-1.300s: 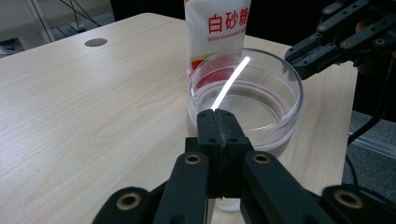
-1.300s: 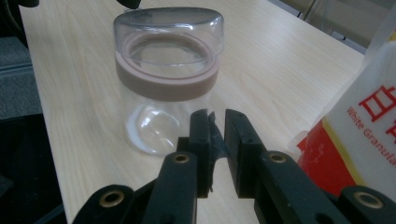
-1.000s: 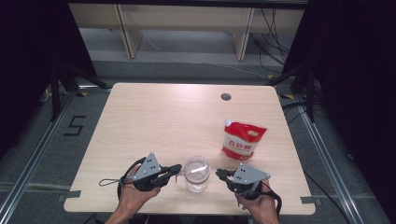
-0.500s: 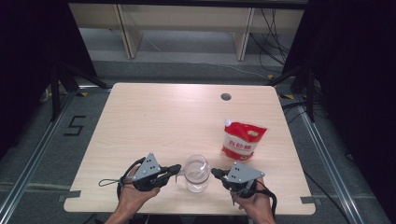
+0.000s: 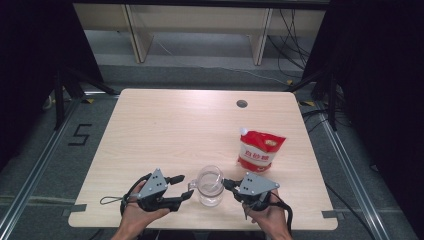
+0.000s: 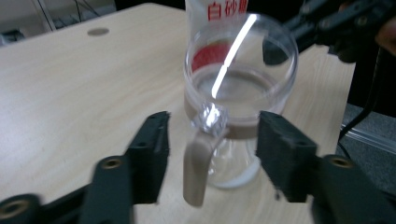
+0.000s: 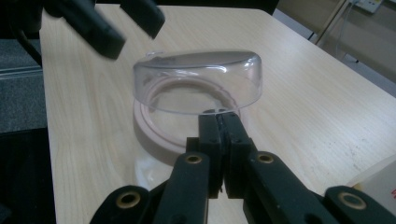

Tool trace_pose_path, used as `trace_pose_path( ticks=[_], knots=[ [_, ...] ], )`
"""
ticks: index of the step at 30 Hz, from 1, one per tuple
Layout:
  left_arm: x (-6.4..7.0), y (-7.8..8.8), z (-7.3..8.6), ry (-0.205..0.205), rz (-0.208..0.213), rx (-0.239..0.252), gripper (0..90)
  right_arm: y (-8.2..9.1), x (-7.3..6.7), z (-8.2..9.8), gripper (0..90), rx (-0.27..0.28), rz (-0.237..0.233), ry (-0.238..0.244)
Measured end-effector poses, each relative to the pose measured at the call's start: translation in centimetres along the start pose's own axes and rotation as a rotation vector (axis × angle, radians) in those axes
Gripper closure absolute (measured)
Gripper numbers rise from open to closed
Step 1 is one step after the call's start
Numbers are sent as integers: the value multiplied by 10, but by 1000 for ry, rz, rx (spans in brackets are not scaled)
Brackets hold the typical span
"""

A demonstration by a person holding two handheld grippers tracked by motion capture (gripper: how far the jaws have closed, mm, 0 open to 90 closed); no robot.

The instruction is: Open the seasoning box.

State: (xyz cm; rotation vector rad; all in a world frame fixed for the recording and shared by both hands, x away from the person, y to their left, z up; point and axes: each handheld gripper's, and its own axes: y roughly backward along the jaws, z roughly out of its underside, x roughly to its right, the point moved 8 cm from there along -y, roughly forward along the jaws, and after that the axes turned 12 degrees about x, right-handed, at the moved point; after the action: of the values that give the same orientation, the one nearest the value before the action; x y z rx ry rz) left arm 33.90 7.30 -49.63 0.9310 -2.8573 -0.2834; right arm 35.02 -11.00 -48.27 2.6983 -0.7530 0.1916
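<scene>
Wooden table (image 5: 165, 125), right claw (image 7: 219, 119) pinching jar (image 7: 196, 93) rim

Left gripper (image 5: 184, 189) held low in the left hand (image 5: 134, 216), jaws just opened wide. Right gripper (image 5: 227, 184) in the right hand (image 5: 267, 217), jaws squeezed tight together.

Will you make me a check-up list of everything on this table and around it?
Surface: pale wooden table, with a round hole.
Job's things: clear jug, upright, handle toward the left tongs.
Clutter: red and white pouch, standing apart from the jug.
Grippers: left tongs open around the jug's handle, jaws just opened; right tongs shut on the jug's rim.
Cables: black cable trailing from the left tongs.
Surroundings: shelving behind, grey floor.
</scene>
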Motion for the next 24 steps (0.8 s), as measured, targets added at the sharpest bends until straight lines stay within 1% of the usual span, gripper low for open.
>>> trace_pose_path(
  ticks=[1,2,3,4,5,6,7,8,9,11,12,13,14,15,16,17,18,19,20,21,22,23,24],
  knots=[
    [0,1,4,2,-7,-15,315,0,-1,-1,890,-1,-1,-6],
    [0,2,7,4,-9,-20,303,0,-1,-2,890,1,-1,7],
    [-1,4,9,-22,-6,-28,298,-1,-1,-3,889,5,2,11],
    [-3,5,12,-20,-23,-36,279,-1,-2,-4,888,5,3,10],
    [-2,5,15,3,-28,-37,263,-1,-1,-5,887,10,4,12],
    [-4,7,17,-6,-35,-50,256,-1,-2,-6,886,9,1,13],
    [-5,7,19,2,-41,-50,251,-2,-2,-7,886,15,6,5],
    [-7,8,21,-12,-33,-59,249,-2,-1,-8,885,22,5,14],
    [-7,9,23,16,-46,-62,248,-2,-3,-9,883,17,2,2],
    [-12,12,27,13,-63,-77,246,-4,-4,-12,880,26,1,21],
    [-12,12,28,28,-60,-73,242,-4,-4,-13,879,28,0,22],
    [-13,13,29,25,-69,-75,242,-5,-4,-14,878,31,0,25],
    [-14,13,30,20,-63,-78,241,-6,-5,-16,878,34,-5,25],
    [-13,13,31,32,-63,-76,241,-6,-6,-17,877,35,-5,22],
    [-13,14,32,25,-72,-87,241,-7,-5,-19,876,40,-4,31],
    [-12,14,34,20,-53,-97,241,-8,-7,-20,874,45,-6,19],
    [-12,14,36,7,-61,-107,241,-9,-7,-21,871,46,-7,28],
    [-11,14,37,16,-52,-111,241,-10,-8,-22,871,46,-7,25],
    [-12,13,37,18,-62,-100,241,-11,-9,-22,871,42,-12,28],
    [-12,14,38,17,-50,-113,241,-12,-9,-24,871,49,-10,32],
    [-13,14,38,12,-53,-112,241,-13,-11,-24,871,46,-16,27],
    [-13,13,38,24,-59,-99,241,-14,-12,-25,871,44,-16,30],
    [-16,15,39,4,-73,-125,241,-15,-13,-26,871,44,-22,31]
  ],
)
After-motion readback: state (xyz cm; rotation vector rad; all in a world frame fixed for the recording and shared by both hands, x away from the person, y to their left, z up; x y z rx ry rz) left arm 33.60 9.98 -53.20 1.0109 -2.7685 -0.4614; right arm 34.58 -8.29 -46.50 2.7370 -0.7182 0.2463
